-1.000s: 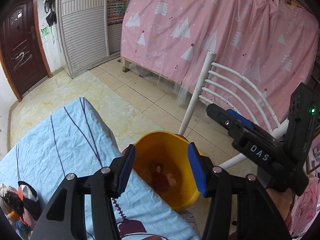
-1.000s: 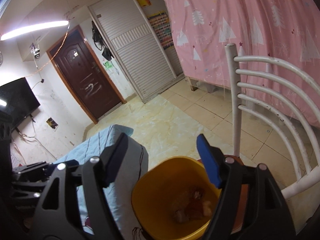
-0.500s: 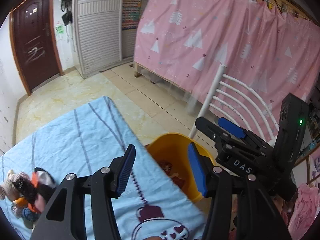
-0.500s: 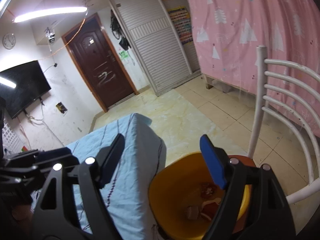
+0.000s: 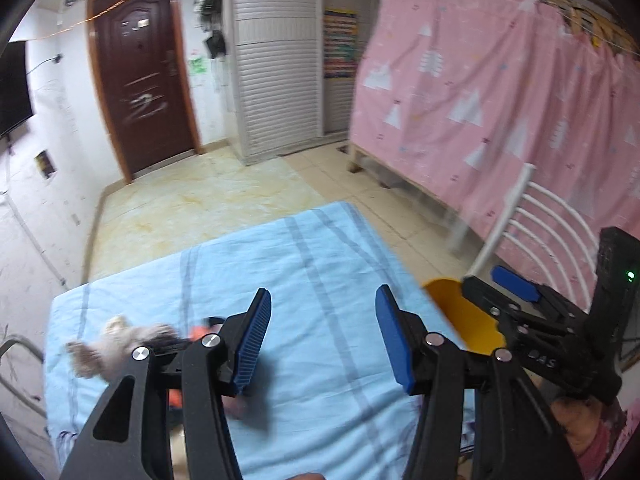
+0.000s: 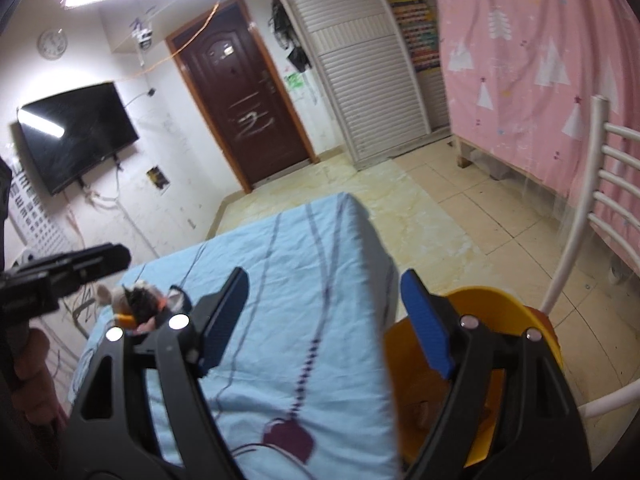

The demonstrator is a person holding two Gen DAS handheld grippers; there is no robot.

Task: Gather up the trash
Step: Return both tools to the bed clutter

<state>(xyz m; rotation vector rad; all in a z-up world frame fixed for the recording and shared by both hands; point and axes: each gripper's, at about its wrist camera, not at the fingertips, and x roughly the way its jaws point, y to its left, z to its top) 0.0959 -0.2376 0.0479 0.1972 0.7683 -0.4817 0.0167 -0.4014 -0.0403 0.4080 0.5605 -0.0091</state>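
A: Left wrist view: my left gripper (image 5: 322, 334) stands apart, empty, above the blue sheet (image 5: 320, 248).

B: My right gripper (image 6: 324, 316) gapes empty; trash pile (image 6: 138, 304) lies left, yellow bin (image 6: 504, 312) right.

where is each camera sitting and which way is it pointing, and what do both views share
Left wrist: sits on the left gripper, looking down over the blue tablecloth toward the brown door; the right gripper and a hand show at right.
Right wrist: sits on the right gripper, facing the same door over the table; the left gripper and a hand show at left.
Shared: tablecloth, trash pile, yellow bin, white chair, pink curtain.
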